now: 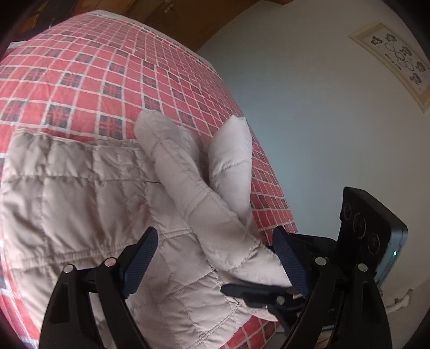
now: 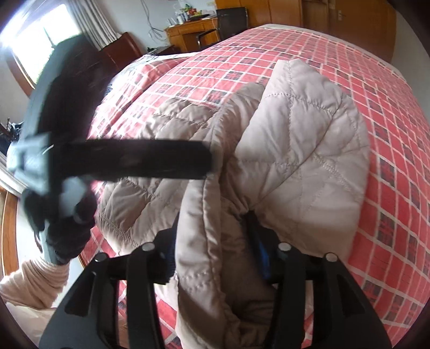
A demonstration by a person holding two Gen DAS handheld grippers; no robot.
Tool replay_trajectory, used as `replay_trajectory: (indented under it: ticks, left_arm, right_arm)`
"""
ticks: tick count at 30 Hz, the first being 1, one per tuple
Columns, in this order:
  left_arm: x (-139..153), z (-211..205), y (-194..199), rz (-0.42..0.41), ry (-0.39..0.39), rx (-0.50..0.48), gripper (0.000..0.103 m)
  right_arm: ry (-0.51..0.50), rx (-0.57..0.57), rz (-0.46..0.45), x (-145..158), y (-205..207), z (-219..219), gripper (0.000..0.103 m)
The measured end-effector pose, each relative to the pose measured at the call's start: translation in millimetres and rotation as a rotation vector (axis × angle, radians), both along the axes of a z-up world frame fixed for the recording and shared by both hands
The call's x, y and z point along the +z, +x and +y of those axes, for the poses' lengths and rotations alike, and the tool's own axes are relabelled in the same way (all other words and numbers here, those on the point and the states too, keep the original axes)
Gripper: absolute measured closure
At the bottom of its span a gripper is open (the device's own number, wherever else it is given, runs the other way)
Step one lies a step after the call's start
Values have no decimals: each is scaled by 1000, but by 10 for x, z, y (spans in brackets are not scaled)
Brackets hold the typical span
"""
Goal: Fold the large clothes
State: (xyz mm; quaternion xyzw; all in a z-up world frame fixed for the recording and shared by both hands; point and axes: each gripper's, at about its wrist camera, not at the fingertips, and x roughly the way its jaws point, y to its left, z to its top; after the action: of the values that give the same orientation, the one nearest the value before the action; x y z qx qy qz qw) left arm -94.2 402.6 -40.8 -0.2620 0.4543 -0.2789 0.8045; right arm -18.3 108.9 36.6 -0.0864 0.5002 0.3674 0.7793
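Note:
A beige quilted jacket [image 1: 80, 193] lies spread on a bed with a red checked cover [image 1: 94, 67]. One sleeve [image 1: 188, 182] is lifted and folded across the jacket's right side. My left gripper [image 1: 216, 255] is open, its blue pads wide apart over the jacket with the sleeve's lower end between them. The right gripper [image 1: 242, 291] reaches in from the lower right at the sleeve's end. In the right wrist view a thick bunch of the jacket [image 2: 309, 161] fills my right gripper [image 2: 212, 247], which is shut on it; its pads are mostly hidden. The left gripper [image 2: 199, 161] touches the jacket's fold.
The bed's right edge [image 1: 282, 214] drops off beside a pale wall with a framed picture [image 1: 397, 61]. A wooden desk [image 2: 188, 32], a window with curtains [image 2: 35, 40] and wardrobe doors [image 2: 322, 13] stand beyond the bed. A person's beige sleeve [image 2: 32, 282] is at lower left.

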Motion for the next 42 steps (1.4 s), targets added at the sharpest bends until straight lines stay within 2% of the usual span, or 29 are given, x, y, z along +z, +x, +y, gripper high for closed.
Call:
replay_trajectory:
  ticks: [5, 10, 11, 12, 13, 14, 17, 18, 20, 21, 24, 26, 28, 31, 37, 40, 42]
  left_arm:
    - [-53, -251, 223, 33, -7, -53, 16]
    - [-73, -455, 458, 47, 85, -39, 20]
    - [-105, -439, 525, 59, 105, -24, 38]
    - [-143, -447, 572, 68, 115, -24, 44]
    - [-202, -425, 592, 82, 70, -39, 58]
    - [-236, -386, 589, 96, 36, -41, 65]
    - [-262, -327, 564, 76, 14, -34, 74]
    - [-267, -305, 539, 68, -2, -36, 75]
    - [-262, -274, 503, 46, -37, -45, 80]
    - [-239, -258, 483, 30, -54, -55, 82]
    - [-118, -289, 419, -29, -70, -91, 85]
    - [3, -324, 421, -59, -86, -114, 87]
    - [123, -343, 422, -87, -99, -134, 88]
    - [313, -268, 360, -121, -119, -155, 88]
    - [703, 162, 56, -215, -144, -174, 88]
    - [686, 491, -18, -214, -158, -142, 88]
    - [567, 722, -52, -196, -174, -125, 88]
  right_arm:
    - [33, 8, 1, -43, -12, -41, 53]
    - [82, -2, 12, -6, -7, -114, 50]
    - [94, -9, 12, 26, -21, -160, 49]
    - [102, -16, 6, 68, -30, -200, 47]
    - [111, -21, -9, 140, -61, -275, 47]
    - [119, -22, -20, 195, -96, -323, 46]
    - [184, -24, -35, 404, -215, -589, 34]
    - [214, -37, -38, 475, -243, -722, 34]
    - [210, -94, -62, 529, -240, -923, 34]
    - [205, -120, -69, 532, -234, -998, 34]
    - [267, -183, -14, 467, -168, -1251, 32]
    - [435, -171, 55, 455, -96, -1465, 32]
    - [536, -168, 57, 518, -107, -1641, 32]
    - [454, -247, 7, 526, -46, -1733, 31]
    - [386, -231, 78, 231, 34, -1561, 31]
    - [377, -203, 117, 112, 48, -1434, 31]
    - [368, -180, 142, 32, 46, -1297, 31]
